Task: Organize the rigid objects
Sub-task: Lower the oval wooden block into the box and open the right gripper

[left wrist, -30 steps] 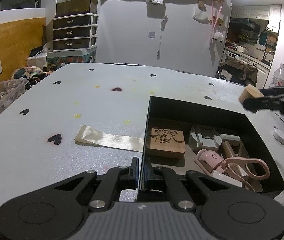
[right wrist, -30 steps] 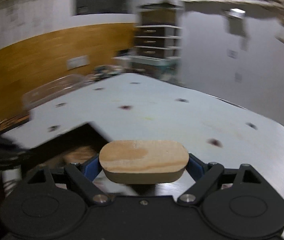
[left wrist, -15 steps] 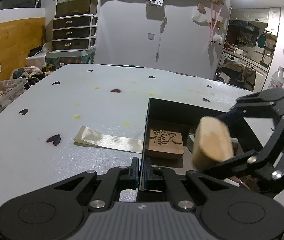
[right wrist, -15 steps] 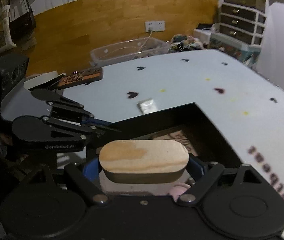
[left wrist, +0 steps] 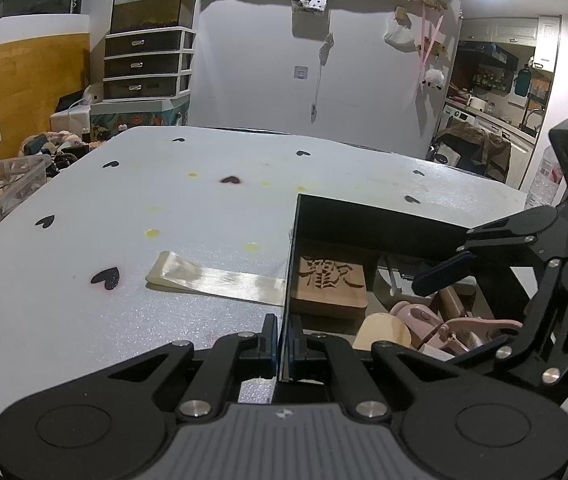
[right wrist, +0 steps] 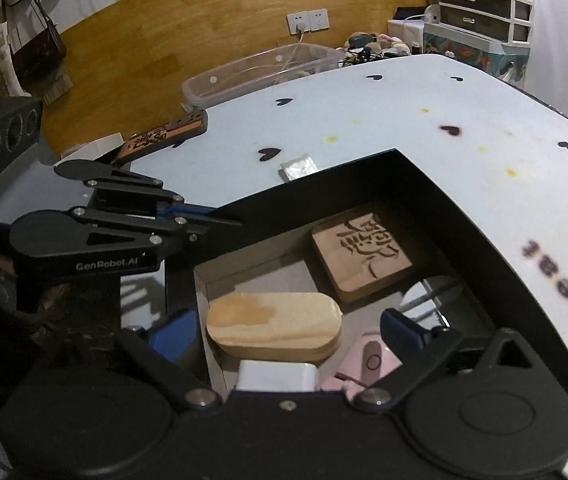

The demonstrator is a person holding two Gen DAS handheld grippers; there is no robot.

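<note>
Wooden oval block (right wrist: pixel 274 326) had just dropped from the right gripper (right wrist: pixel 284 330) into the black box (right wrist: pixel 464 216); jaws opening wide, empty. Left gripper (left wrist: pixel 283 344) stayed clamped on the box wall. One more item stowed.

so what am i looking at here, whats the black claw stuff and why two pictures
There is no robot arm: a person holds a two-fingered gripper in each hand, and each gripper carries a camera looking along its fingers. That gives two pictures.

The left gripper is shut on the wall of a black box, steadying it on the white table. The right gripper hangs over the box with its fingers opening; the oval wooden block lies between them, and the pads no longer press on it.

Also in the box: a carved wooden tile and some pink items. A second carved tile lies on the table.
</note>
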